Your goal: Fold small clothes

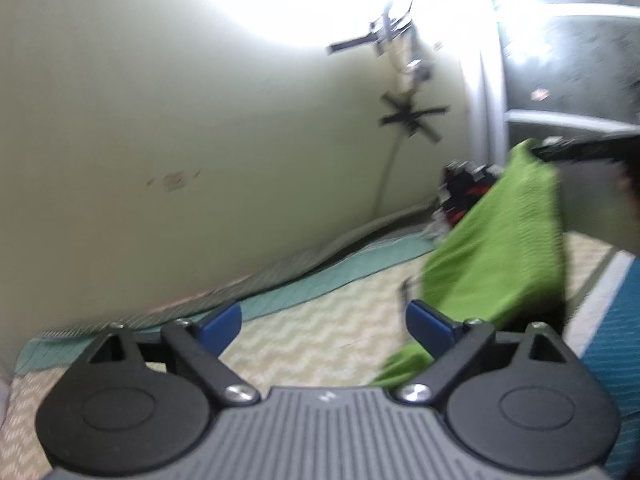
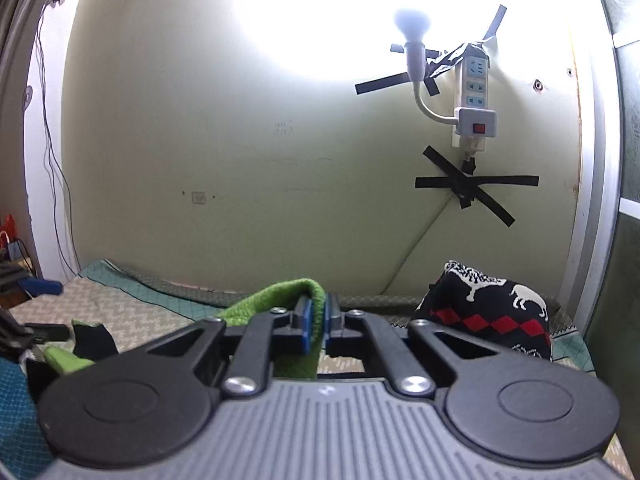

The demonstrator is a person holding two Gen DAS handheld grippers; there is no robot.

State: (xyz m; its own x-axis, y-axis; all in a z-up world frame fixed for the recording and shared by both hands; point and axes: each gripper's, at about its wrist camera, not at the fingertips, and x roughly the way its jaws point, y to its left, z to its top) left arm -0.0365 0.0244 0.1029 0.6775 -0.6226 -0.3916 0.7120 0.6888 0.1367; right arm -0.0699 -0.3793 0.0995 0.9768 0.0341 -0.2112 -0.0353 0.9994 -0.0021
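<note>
Your right gripper pinches the green cloth, lifted off the bed; your left gripper is spread, seemingly holding nothing through the blur.

I see harsh glare from a bare bulb blowing out the upper wall in both views. The left view is smeared with motion blur; my right view is sharper. Fisheye bending darkens and curves the edges.

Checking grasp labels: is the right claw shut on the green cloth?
Shut on it. The right claw pads pinch the green cloth, which hangs lifted in the left wrist view.
</note>
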